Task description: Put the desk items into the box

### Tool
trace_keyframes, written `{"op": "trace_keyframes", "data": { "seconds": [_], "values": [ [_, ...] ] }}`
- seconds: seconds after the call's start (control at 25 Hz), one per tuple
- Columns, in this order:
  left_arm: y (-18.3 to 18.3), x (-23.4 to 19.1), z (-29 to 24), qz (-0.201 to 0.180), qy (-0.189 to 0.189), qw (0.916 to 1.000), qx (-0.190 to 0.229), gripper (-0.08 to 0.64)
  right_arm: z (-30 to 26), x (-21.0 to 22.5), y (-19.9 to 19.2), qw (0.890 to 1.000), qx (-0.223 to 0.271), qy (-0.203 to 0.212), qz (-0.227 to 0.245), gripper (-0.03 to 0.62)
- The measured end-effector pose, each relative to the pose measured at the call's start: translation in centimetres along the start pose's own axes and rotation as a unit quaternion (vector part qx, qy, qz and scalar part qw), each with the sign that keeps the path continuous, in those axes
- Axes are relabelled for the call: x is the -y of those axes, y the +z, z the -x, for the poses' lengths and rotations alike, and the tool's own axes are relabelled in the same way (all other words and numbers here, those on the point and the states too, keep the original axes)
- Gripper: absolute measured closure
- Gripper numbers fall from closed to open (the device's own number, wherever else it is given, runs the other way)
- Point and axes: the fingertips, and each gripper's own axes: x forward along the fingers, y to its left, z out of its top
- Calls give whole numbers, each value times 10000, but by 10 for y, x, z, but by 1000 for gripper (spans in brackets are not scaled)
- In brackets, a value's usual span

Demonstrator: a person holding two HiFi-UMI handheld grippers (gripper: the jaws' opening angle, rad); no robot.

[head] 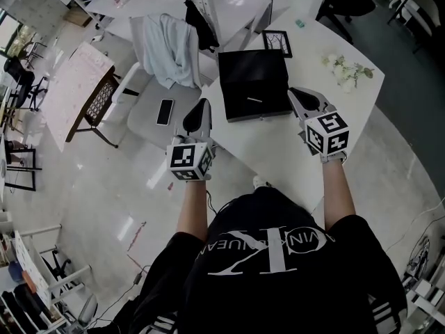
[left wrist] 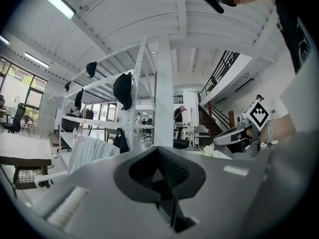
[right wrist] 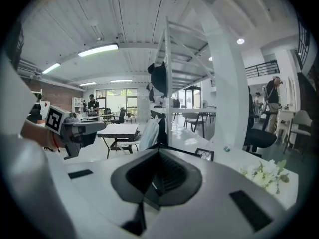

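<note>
Box (head: 254, 82) sits mid-frame on the counter (head: 278, 152); left claw (head: 197, 113) and right claw (head: 302, 96) flank it, arms outstretched, both pinched closed, empty.

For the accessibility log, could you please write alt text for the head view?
A person holds the left gripper and right gripper, both shut, either side of a black box on a white table. Flowers and a frame lie beyond.

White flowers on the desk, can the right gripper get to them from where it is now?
Probably yes. The white flowers lie ahead and right of the right gripper, with only bare desk between. The black box sits on its other side, out of the way.
</note>
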Motion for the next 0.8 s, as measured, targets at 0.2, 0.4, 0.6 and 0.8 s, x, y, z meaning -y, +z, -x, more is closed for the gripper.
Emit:
{"op": "trace_keyframes", "data": {
  "seconds": [0.2, 0.4, 0.6, 0.8],
  "values": [
    [8, 4, 1, 4, -25, 9999, 124, 551, 7, 2, 6, 9998, 199, -18, -13, 578],
    [11, 5, 4, 27, -3, 9998, 183, 551, 16, 5, 10, 9988, 461, -118, -95, 578],
    [12, 4, 6, 54, 30, 9998, 200, 551, 20, 7, 10, 9977, 618, -133, -235, 578],
    [9, 3, 8, 71, 53, 9998, 153, 551, 23, 6, 7, 9971, 686, -130, -301, 578]
  ]
}}
